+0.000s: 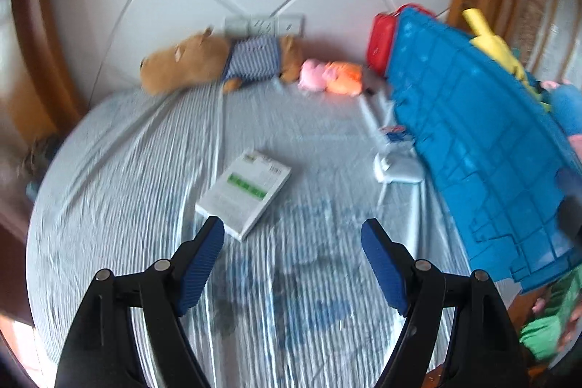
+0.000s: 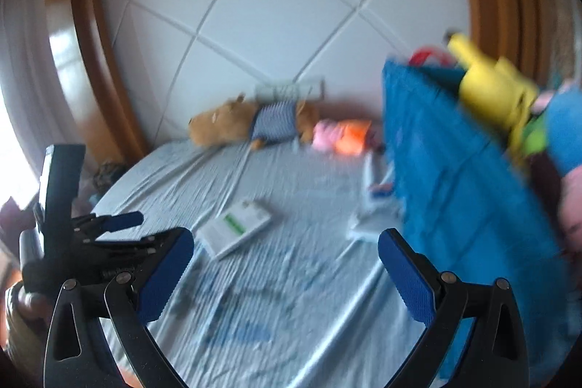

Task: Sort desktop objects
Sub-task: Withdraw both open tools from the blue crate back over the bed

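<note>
Tongs (image 1: 293, 235) before booklet (image 1: 244, 192); crate (image 1: 473, 148) beside

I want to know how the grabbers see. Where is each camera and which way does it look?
Left wrist: sits on the left gripper, looks forward and down at the bed sheet; only its open blue fingers show.
Right wrist: sits on the right gripper, same downward look; its open fingers show, plus the left gripper and a hand.
Both share: white booklet, brown plush, blue crate.
</note>
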A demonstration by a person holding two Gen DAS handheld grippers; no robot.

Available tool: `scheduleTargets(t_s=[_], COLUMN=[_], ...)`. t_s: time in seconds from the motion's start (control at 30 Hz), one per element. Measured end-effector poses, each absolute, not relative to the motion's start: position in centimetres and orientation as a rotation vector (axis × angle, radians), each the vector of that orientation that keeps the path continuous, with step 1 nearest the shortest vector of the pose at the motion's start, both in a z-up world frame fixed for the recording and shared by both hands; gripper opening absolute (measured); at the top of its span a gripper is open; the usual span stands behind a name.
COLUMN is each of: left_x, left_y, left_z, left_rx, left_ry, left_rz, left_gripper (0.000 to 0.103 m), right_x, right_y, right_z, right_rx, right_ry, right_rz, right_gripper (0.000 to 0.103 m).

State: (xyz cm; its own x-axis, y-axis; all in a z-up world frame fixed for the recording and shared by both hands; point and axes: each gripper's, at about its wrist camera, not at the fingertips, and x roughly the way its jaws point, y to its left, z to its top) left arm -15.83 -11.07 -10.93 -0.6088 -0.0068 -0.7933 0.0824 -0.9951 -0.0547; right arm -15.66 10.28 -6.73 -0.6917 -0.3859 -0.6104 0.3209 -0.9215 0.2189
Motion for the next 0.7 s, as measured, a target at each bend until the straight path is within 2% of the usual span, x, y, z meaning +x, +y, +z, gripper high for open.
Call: scheduleTargets(t_s=[0.23, 0.37, 0.7], left_x=[-17.0, -18.6, -25.8], left_y=[-13.3, -15.1, -19.7], left_z=[-13.8, -15.0, -20.5], left_rx=[1.445, 1.475, 1.637], left_ry=[0.121, 0.146, 0.045], left_rz=[-2.651, -2.634, -2.685], left_gripper=[0.078, 0.078, 0.078], right_x=[-20.2, -21.8, -26.5], right_y=[10.9, 10.2, 8.3], right_z=[-14.3, -16.3, -20.0], right_rx=[1.186, 1.255, 1.399], right_ry=[-0.279, -0.254, -0.284], right_rz=[-2.474, -2.483, -2.631], right_gripper=[0.103, 0.103, 0.1])
